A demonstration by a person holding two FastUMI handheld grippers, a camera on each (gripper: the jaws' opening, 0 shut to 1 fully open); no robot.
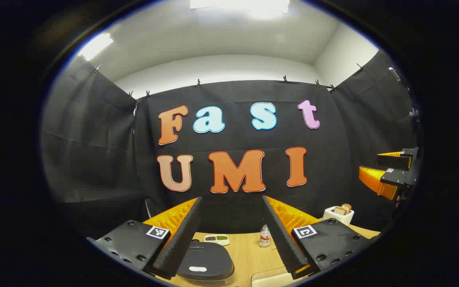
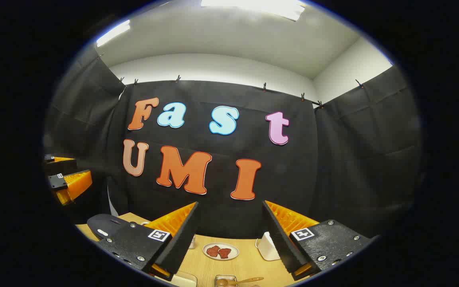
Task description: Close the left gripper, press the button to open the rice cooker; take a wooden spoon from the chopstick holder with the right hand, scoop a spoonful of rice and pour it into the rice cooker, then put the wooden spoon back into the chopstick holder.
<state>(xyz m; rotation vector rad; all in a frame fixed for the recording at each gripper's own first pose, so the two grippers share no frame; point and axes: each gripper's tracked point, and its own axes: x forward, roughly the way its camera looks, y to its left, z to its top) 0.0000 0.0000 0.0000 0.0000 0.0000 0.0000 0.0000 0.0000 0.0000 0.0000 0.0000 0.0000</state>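
Both tools gape; rice cooker below left tool.

Left gripper view: rice cooker near, left on surface; two-compartment dish behind it, small bottle to its right, toaster far right. Right gripper view: plate centre, wooden spoon in front of it.

The bench looks like pale wood with a fine grain, matt. The cooker lid is dark, smooth plastic with a soft sheen. The wall is matt black cloth, creased. A wooden spoon lies low in the right gripper view.
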